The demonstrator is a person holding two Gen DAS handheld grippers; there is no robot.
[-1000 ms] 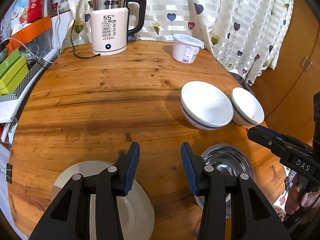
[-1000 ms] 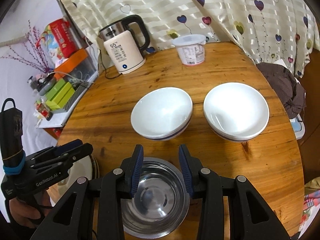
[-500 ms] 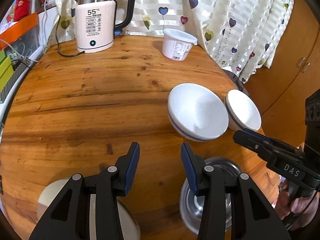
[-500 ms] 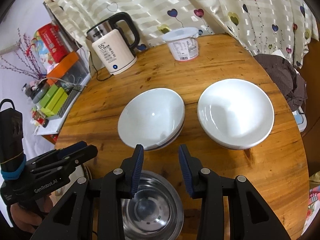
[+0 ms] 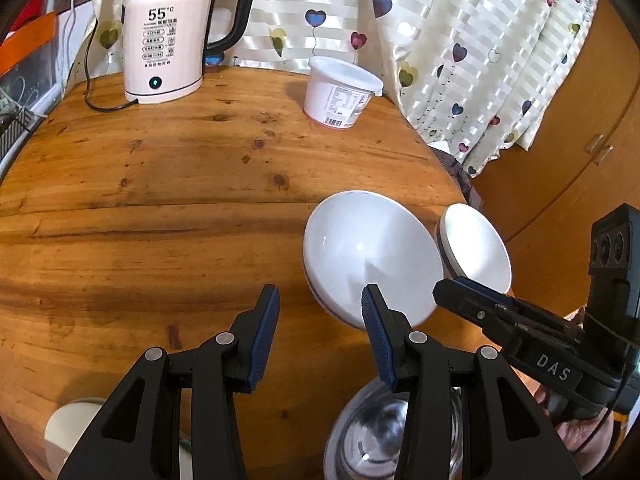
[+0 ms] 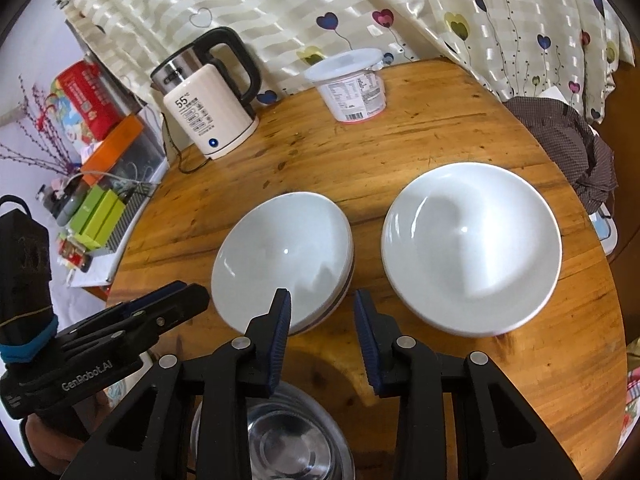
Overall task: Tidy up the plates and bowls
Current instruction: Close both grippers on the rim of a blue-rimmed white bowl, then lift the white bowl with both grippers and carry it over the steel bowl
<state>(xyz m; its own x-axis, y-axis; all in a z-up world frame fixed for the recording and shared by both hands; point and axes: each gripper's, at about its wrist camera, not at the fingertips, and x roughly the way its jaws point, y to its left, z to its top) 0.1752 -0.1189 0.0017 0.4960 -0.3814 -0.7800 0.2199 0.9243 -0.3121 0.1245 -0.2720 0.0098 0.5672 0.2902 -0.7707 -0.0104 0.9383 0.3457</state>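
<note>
White kettle (image 6: pixel 208 116) reads "55°C"; left gripper (image 6: pixel 160 308) marked "GenRobot.AI", right gripper (image 5: pixel 472 300) "DAS", both fingers apart, empty.

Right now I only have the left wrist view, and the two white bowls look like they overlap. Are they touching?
Observer: No. In the right wrist view the left white bowl and the right white bowl sit apart, with a strip of bare table between them.
Operator: Is the right tool open? I only see it side-on.
Observer: Yes, the right tool is open and holds nothing. Its tips are by the near rim of the left white bowl, and the steel bowl lies under it.
</note>
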